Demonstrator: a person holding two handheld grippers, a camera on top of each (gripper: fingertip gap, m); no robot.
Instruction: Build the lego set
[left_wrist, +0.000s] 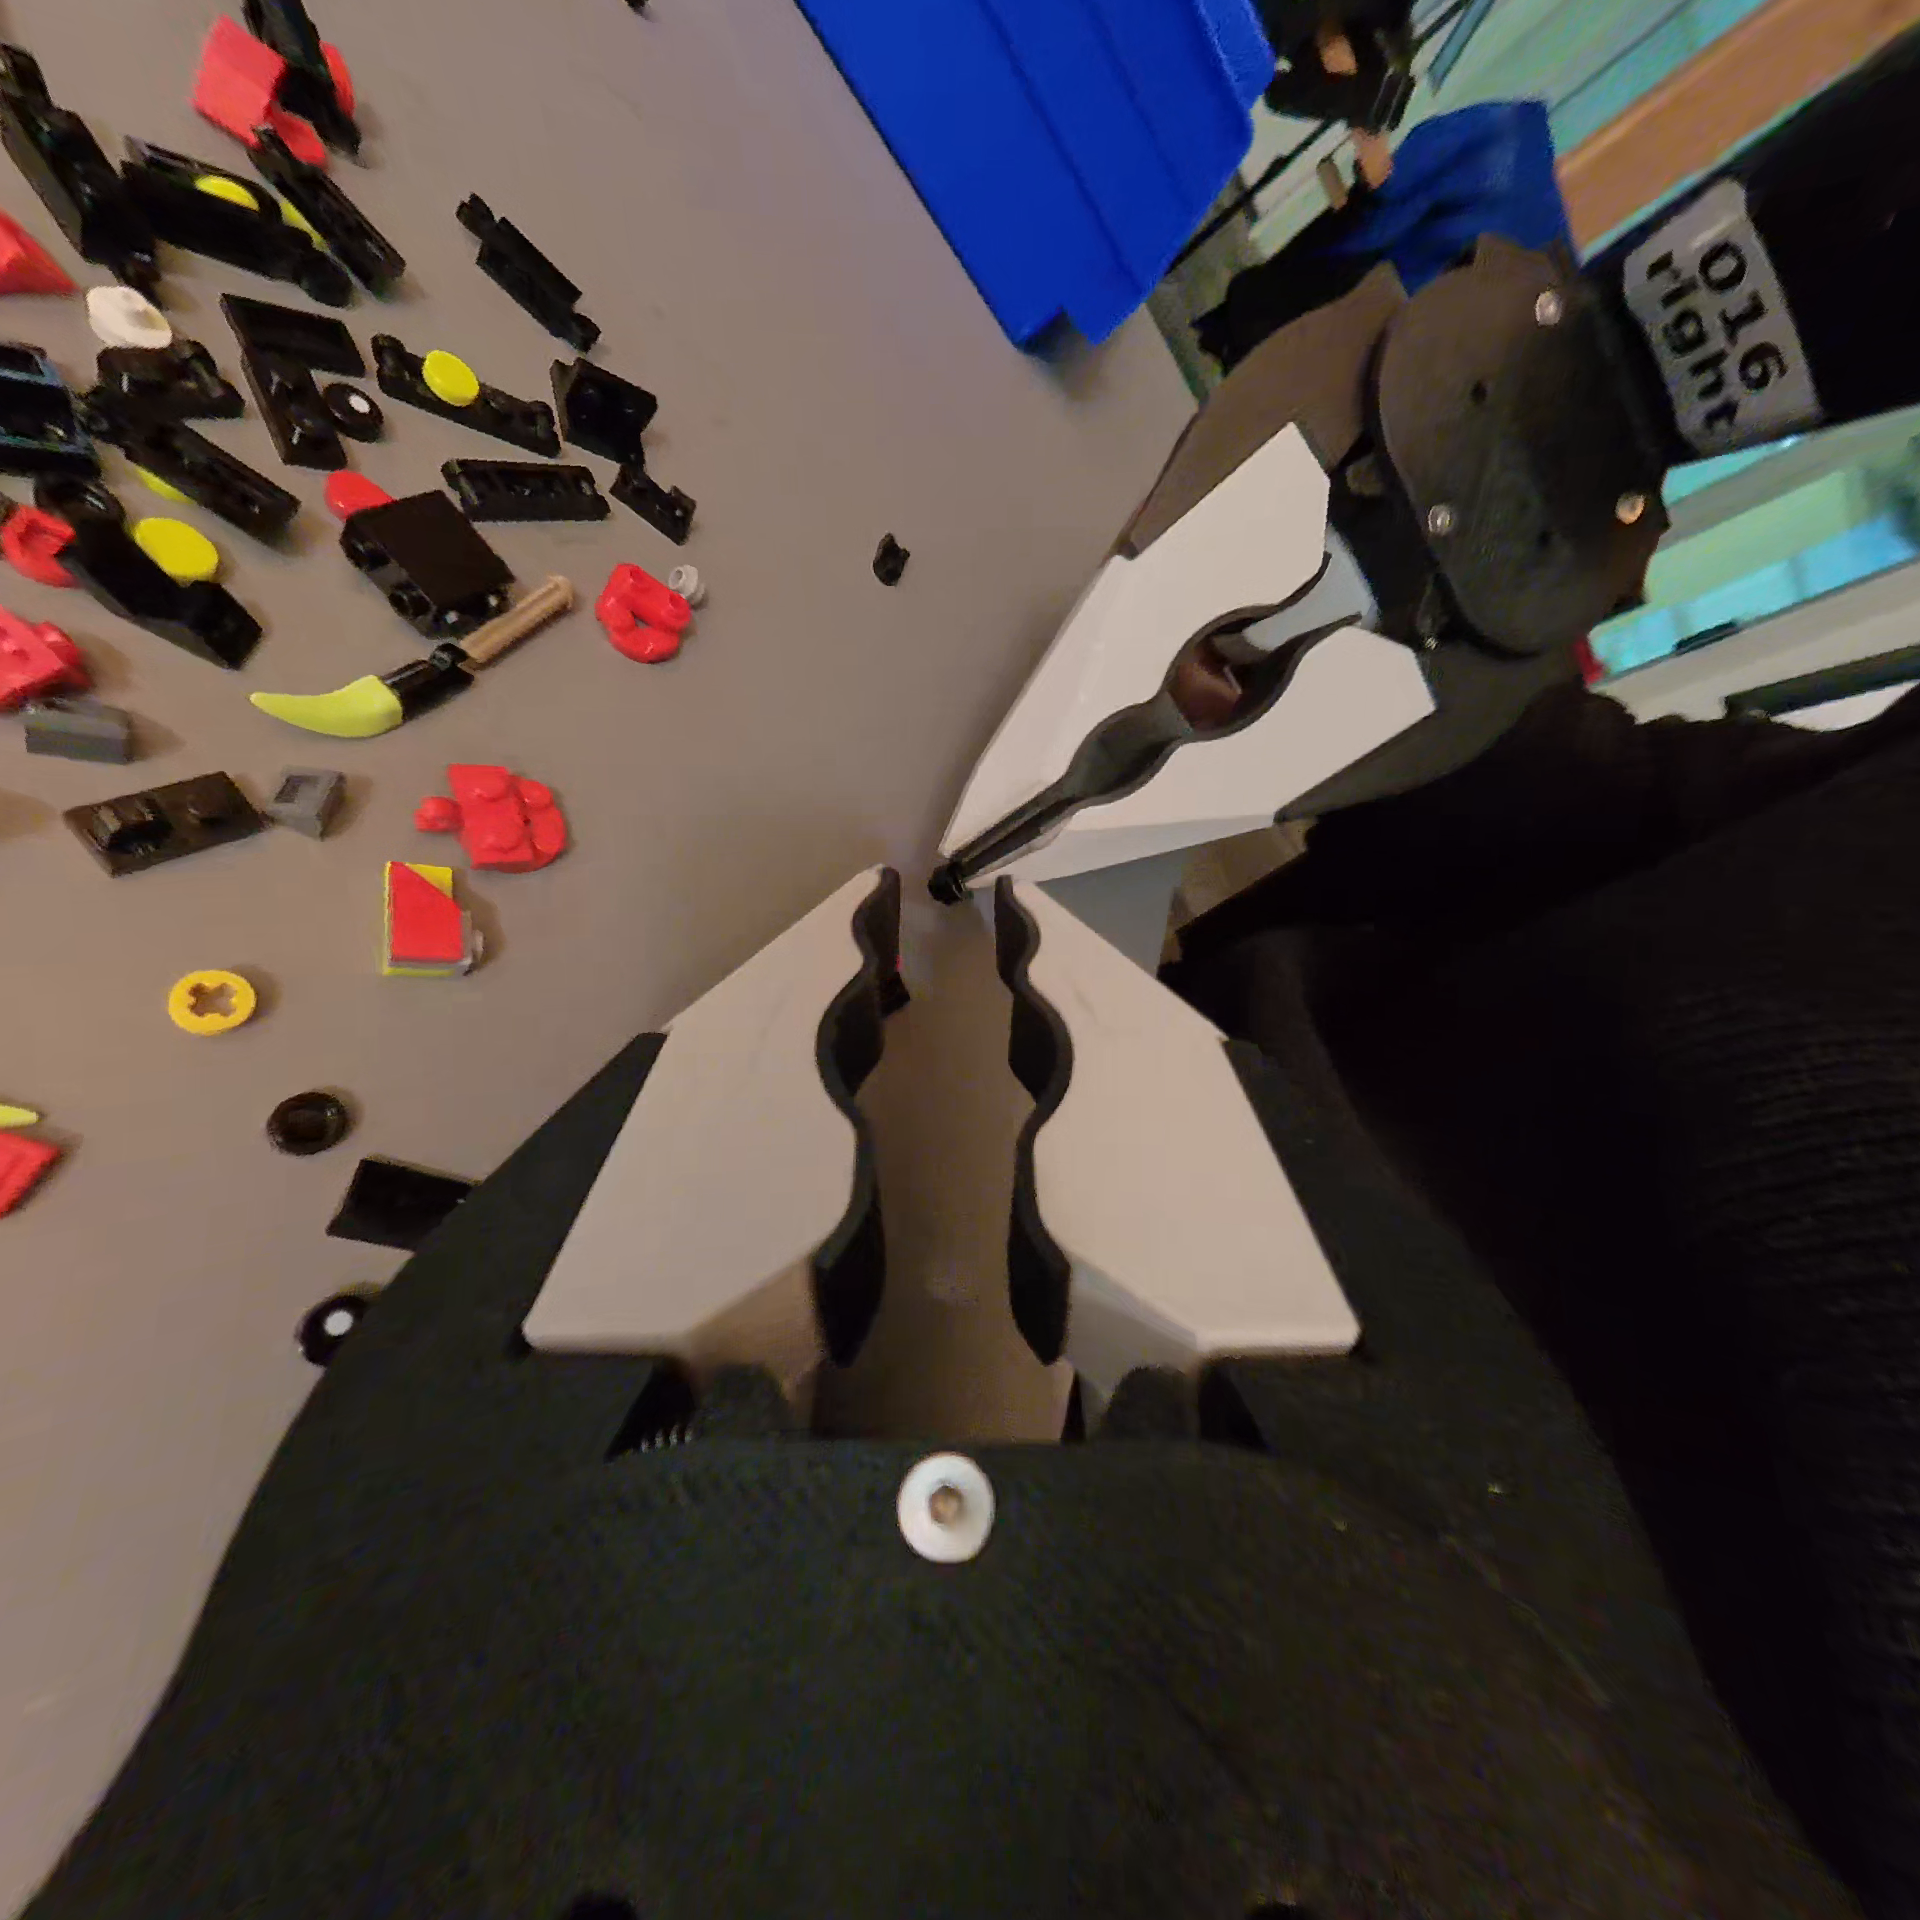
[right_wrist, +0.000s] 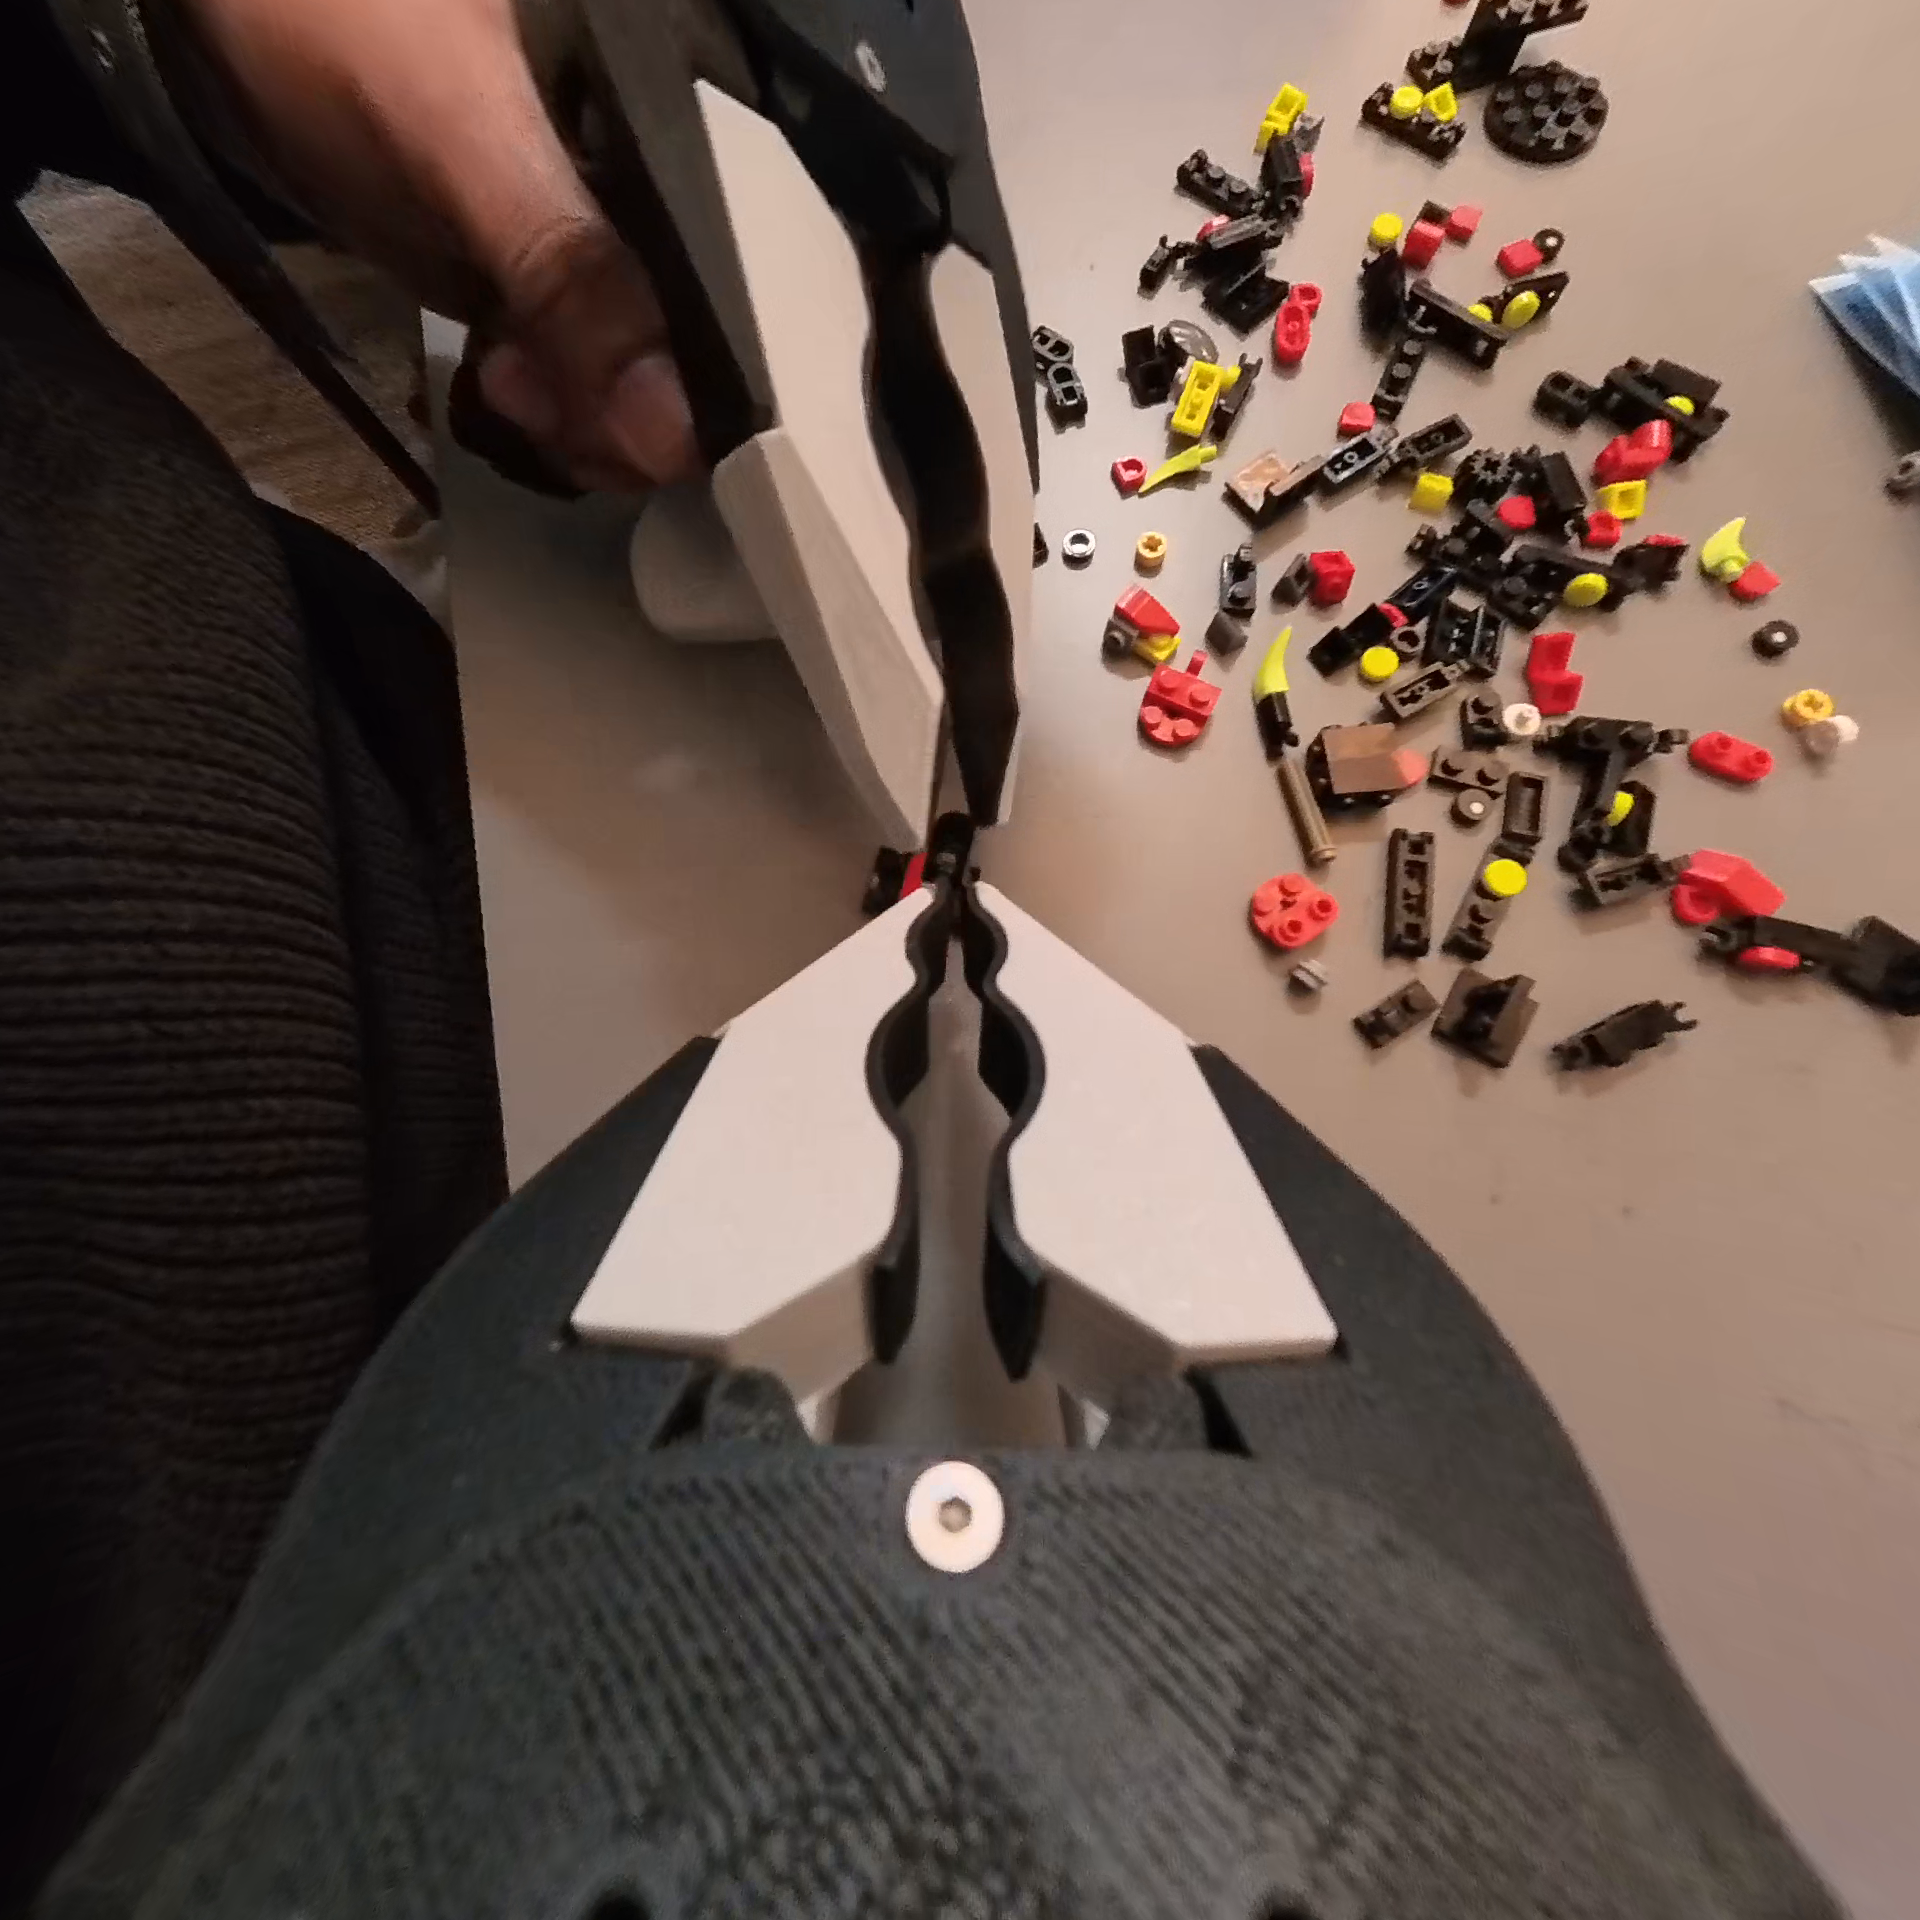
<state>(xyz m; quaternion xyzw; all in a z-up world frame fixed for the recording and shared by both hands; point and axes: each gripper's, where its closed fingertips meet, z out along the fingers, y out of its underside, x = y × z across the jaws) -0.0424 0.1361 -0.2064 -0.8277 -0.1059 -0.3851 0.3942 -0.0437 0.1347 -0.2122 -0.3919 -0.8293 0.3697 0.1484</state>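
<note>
A grey bench (left_wrist: 727, 260) carries a wide scatter of small plastic building pieces, mostly black, red and yellow, glossy and studded, lying well to the left of the left claw (left_wrist: 940, 888) and to the right of the right claw (right_wrist: 951, 894). A blue ribbed plastic bin (left_wrist: 1039, 156) stands on the bench beyond both claws in the left wrist view. Each claw has pale grey wedge-shaped fingers lined with wavy black pads, set in a black textured body. A hand (right_wrist: 561, 343) grips the left claw's handle.

The right claw's pads are pressed together at the tips on a tiny black piece (left_wrist: 943, 885), a small round-ended stud-like part that sticks out past the fingertips. The left claw stands narrowly parted, its tips on either side of that piece; whether its pads touch the piece cannot be told. Just under the left claw's left finger a small black-and-red piece (right_wrist: 891, 878) lies on the bench. Nearest among the scatter are a red rounded plate (left_wrist: 504, 816), a red-and-yellow sloped block (left_wrist: 421, 920), a curved yellow-green horn (left_wrist: 332, 707) and a yellow ring (left_wrist: 211, 1003).
</note>
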